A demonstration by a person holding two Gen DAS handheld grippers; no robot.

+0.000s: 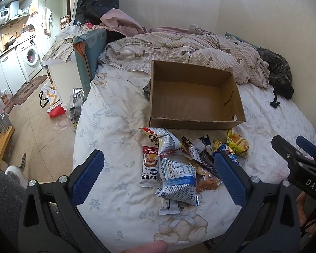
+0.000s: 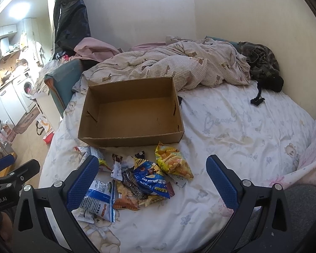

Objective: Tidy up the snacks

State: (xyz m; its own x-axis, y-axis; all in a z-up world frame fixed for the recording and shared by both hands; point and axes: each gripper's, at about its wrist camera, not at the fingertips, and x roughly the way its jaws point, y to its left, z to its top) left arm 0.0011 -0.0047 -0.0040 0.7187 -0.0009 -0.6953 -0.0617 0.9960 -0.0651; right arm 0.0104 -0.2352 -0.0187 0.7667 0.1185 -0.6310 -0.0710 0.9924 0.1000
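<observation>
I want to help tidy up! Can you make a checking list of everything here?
Surface: bed sheet with teddy prints, rumpled.
Job's things: cardboard box, open, nothing inside; snack packets piled on the sheet just in front of it, none in the box.
Clutter: quilt bunched behind the box; dark clothing by the wall.
Tongs: left tongs open over the pile; right tongs open, holding nothing.
Cables: nothing seen.
Surroundings: washing machine, bags on the floor, a cat beside the bed.
</observation>
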